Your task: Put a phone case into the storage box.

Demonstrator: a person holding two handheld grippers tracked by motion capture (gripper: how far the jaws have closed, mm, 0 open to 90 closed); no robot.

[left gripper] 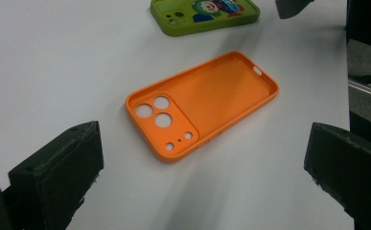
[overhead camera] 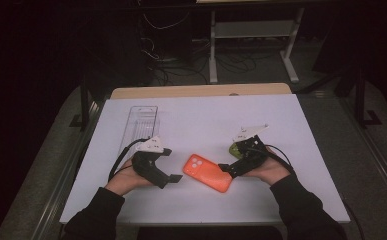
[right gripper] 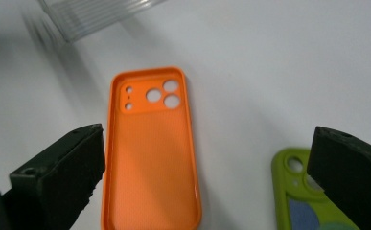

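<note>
An orange phone case (overhead camera: 207,173) lies open side up on the white bench (overhead camera: 201,125), just below the middle of the high view, with its camera cutouts toward the upper left of the frame. In the left gripper view the orange phone case (left gripper: 204,103) sits at centre frame, slanted from lower left to upper right, and its raised rim and three round lens holes are plain to see. In the right gripper view the same case (right gripper: 150,151) runs almost straight up the frame, cutouts at the top.

The left tongs (overhead camera: 170,165) are held just left of the case in the high view, spread wide and holding nothing; their two black jaws stand far apart at the bottom corners of the left gripper view, clear of the case. The right tongs (overhead camera: 227,170) sit at the case's lower right end in the high view, also spread, with nothing between them; whether a jaw tip touches the rim I cannot tell.

A green phone case (left gripper: 204,14) with a cartoon print lies at the top of the left gripper view, apart from the orange one. A clear plastic tray (overhead camera: 140,126) rests in the upper left part of the bench.
</note>
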